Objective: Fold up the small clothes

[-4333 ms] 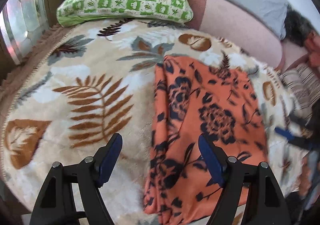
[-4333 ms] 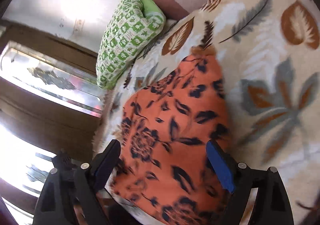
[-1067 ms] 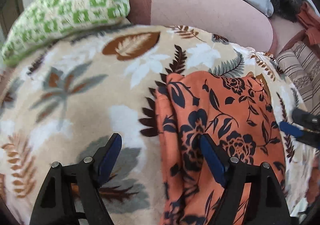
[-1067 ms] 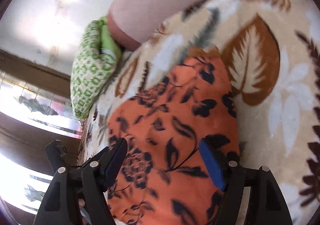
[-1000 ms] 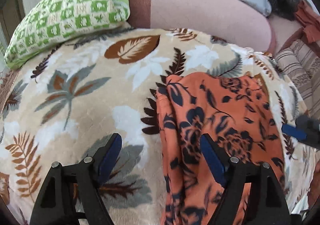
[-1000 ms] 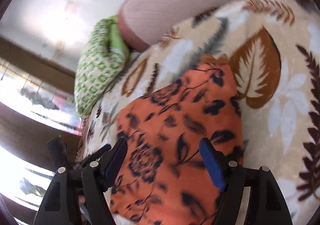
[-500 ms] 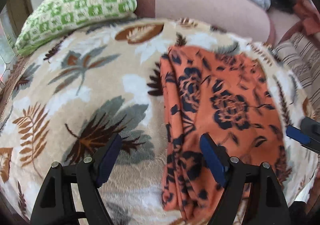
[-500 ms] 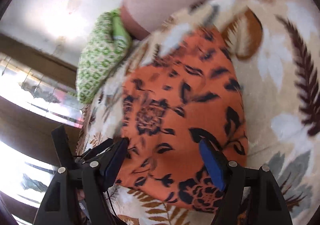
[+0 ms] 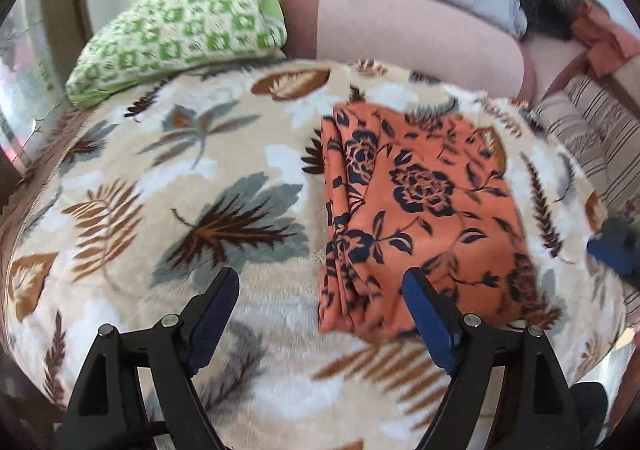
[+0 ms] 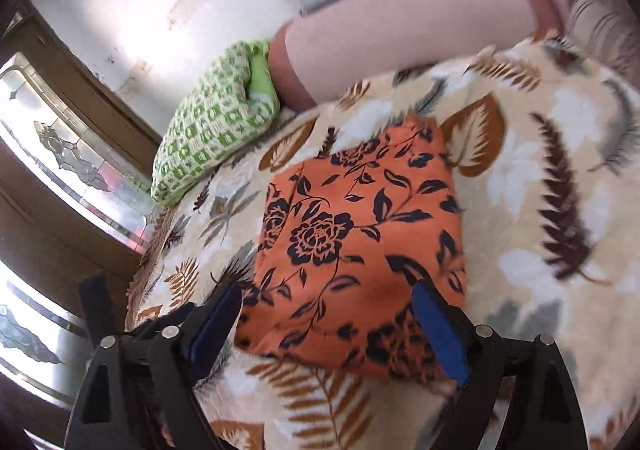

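Left wrist view: the left tool (image 9: 318, 310) hangs above the bed, angled down at it, its blue-padded jaws spread wide and having just opened a little further, with nothing between them. The orange flowered cloth (image 9: 420, 206) lies folded flat on the blanket (image 9: 160, 178), ahead and to the right, its long axis running away from the camera, with stacked folded edges along its left side. The right jaw's pad overlaps the cloth's near edge in the picture; whether it touches cannot be told. At the right edge the right tool (image 9: 614, 246) shows as a blue pad, apart from the cloth. Beyond lie a green checked pillow (image 9: 180, 38) and a pink bolster (image 9: 408, 42).

Right wrist view: the right tool (image 10: 326, 324) tilts down over the cloth's (image 10: 356, 238) near end, jaws released, having just widened, gripping nothing. The cloth lies on the leaf-printed blanket (image 10: 540, 218), long axis pointing towards the bolster (image 10: 400, 42). The pillow (image 10: 216, 122) sits by a white wall (image 10: 160, 2); patterned glass panels (image 10: 68, 162) in wooden frames stand at left.
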### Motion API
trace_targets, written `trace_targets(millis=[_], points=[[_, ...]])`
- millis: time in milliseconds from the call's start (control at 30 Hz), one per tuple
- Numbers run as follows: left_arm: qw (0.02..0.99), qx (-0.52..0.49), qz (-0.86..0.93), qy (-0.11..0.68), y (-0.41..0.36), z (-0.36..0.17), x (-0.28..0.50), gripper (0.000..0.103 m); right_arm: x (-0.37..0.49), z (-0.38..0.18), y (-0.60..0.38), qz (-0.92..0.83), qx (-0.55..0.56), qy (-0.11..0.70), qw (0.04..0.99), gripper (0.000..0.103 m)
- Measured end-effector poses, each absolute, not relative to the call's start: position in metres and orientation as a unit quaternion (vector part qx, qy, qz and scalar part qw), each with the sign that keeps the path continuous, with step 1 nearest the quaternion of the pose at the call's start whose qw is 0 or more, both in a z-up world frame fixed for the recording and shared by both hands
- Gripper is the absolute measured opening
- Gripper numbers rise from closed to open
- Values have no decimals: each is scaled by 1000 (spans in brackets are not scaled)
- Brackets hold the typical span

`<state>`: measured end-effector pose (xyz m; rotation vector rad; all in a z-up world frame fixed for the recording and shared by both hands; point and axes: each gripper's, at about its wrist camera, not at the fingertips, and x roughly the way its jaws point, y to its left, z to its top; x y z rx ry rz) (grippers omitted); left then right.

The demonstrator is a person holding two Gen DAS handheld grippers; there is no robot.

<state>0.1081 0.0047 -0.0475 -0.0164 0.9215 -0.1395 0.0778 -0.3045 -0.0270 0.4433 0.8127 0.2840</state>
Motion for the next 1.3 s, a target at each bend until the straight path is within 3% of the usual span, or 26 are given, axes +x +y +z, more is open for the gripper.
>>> trace_targets(millis=[367, 433, 600, 1300], points=[[926, -22, -53, 373, 24, 6, 30, 87, -15, -25, -262, 57, 64, 377, 922, 89], [932, -22, -50, 360, 25, 15, 19, 91, -25, -12, -256, 45, 40, 355, 933, 89], [939, -6, -48, 340, 19, 32, -1, 94, -40, 11, -251, 33, 21, 323, 946, 89], [937, -5, -41, 346, 10, 39, -3, 95, -32, 10, -245, 22, -3, 340, 940, 89]])
